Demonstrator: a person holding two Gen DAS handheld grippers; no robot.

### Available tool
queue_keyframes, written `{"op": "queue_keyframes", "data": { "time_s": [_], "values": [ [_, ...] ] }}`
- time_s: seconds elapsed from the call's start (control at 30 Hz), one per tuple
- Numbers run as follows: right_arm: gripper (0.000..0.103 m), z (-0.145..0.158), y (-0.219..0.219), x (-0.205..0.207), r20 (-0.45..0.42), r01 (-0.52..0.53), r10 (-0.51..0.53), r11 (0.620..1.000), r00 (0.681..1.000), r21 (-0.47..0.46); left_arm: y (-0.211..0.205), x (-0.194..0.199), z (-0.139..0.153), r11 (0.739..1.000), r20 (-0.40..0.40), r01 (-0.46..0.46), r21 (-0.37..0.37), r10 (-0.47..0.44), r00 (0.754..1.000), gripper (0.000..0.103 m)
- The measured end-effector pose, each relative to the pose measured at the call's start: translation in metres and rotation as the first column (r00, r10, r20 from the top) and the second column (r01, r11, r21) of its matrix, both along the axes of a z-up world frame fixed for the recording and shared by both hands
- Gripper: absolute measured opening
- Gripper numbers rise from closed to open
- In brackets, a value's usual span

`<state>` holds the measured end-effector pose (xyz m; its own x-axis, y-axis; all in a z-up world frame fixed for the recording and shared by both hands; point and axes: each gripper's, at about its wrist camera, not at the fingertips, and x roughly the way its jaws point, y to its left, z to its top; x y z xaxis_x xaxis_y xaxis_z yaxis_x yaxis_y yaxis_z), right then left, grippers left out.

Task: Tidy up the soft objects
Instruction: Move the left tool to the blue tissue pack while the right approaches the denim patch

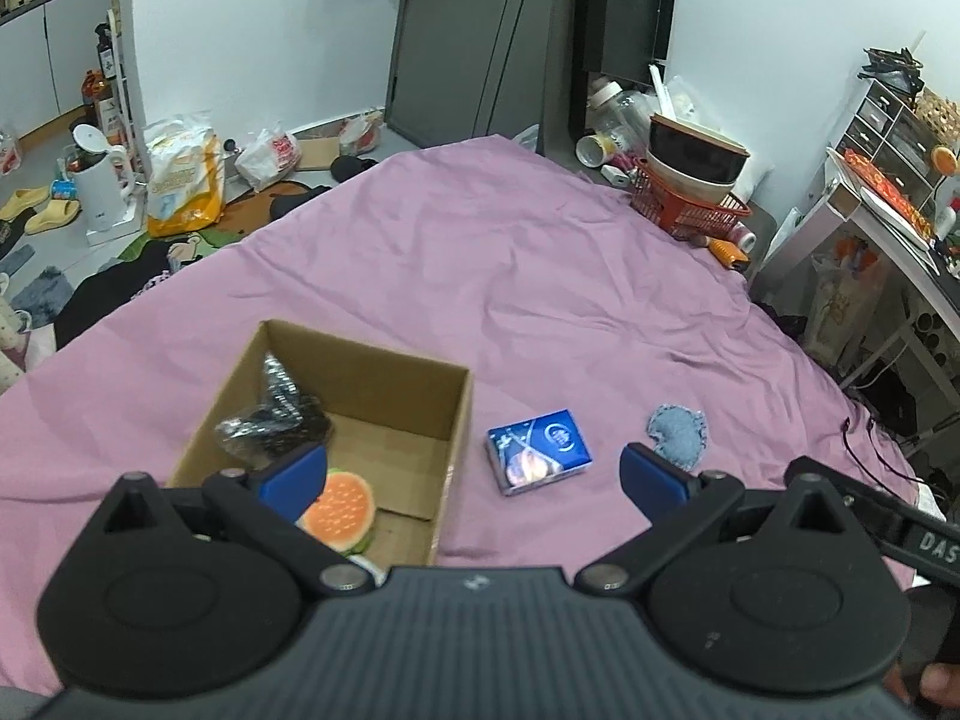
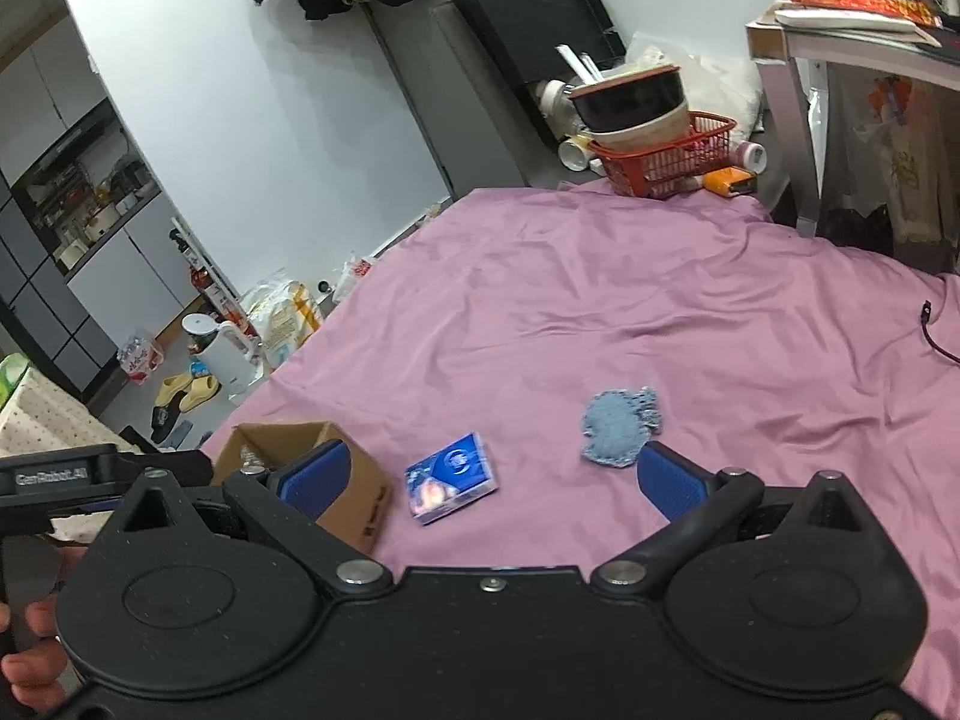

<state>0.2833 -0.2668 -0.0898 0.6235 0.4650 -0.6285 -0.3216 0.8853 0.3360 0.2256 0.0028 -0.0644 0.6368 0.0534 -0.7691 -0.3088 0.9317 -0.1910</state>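
On the pink bedsheet (image 1: pixel 540 276), an open cardboard box (image 1: pixel 384 378) is seen to the left, with a burger-shaped soft toy (image 1: pixel 342 510) and a crumpled black item in clear wrap (image 1: pixel 276 420) already inside. Outside it, a blue tissue pack (image 1: pixel 537 450) lies just beside the box's right wall, and a pale blue fabric piece (image 1: pixel 678 429) lies farther right, apart from the pack. Both are untouched.

The left gripper (image 1: pixel 474 471) is held with its jaws spread wide and nothing between them; the right gripper (image 2: pixel 492 474) is likewise released and empty, with the tissue pack (image 2: pixel 451 477) showing between its fingers and the fabric piece (image 2: pixel 621 429) near its right pad.

Several risks are judged likely. The pack could be pushed along the slack sheet rather than gripped, since the cloth is wrinkled and may slide or be pinched with it. The thin fabric piece may be missed by a shallow grasp, or sheet may be gathered with it. The light box could be nudged or tipped if a finger catches its near wall during a drop.

Ample open sheet is left beyond and to the right of both items. The bed's left edge is close behind the box, and a red basket (image 1: pixel 690 204) with stacked bowls stands well away at the far corner.
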Motion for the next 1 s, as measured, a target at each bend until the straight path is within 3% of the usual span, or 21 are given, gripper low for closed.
{"op": "queue_keyframes", "data": {
  "time_s": [0.33,0.43,0.67,1.0],
  "values": [
    [0.093,-0.041,-0.027,0.033,-0.055,0.034,-0.029,0.995,0.998,0.098,-0.027,0.037,-0.015,1.000,-0.006,0.012,-0.002,-0.012,1.000,0.100],
    [0.091,-0.049,-0.025,0.042,-0.060,0.024,-0.018,0.995,0.998,0.095,-0.035,0.051,-0.023,1.000,-0.022,0.011,-0.028,-0.011,1.000,0.100],
    [0.085,-0.068,-0.029,0.064,-0.078,0.046,-0.040,0.996,0.996,0.082,-0.053,0.078,-0.056,0.997,-0.086,-0.030,-0.066,0.024,0.996,0.087],
    [0.075,-0.096,-0.033,0.090,-0.155,0.057,-0.047,0.996,0.987,0.063,-0.073,0.105,-0.108,0.996,-0.171,-0.082,-0.044,0.074,0.982,0.083]
  ]
}}
